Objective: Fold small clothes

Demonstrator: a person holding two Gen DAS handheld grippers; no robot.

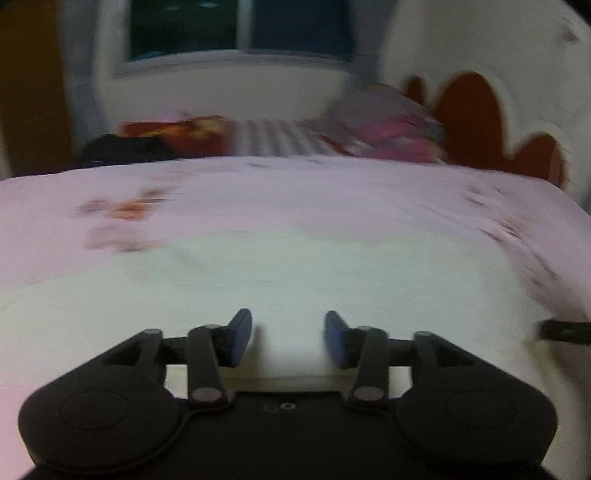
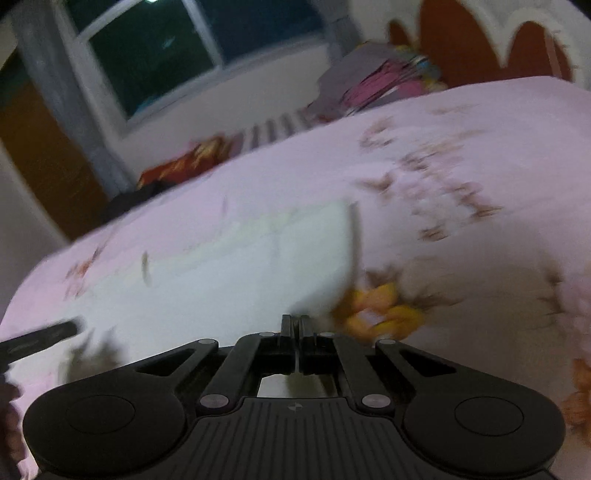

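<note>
A white garment lies flat on the pink flowered bed sheet. My left gripper hovers over the garment's near part, open, with nothing between its blue pads. In the right wrist view the same garment spreads left of centre, and its near right corner runs down to my right gripper. That gripper's jaws are shut together on this corner. The picture is blurred, so the pinched fabric itself is hard to make out. The left gripper's finger shows at the left edge.
Piled clothes, a striped cloth, a red-orange item and a black item lie along the bed's far side. A red-brown headboard stands at the right, a window behind. The sheet has a yellow flower print.
</note>
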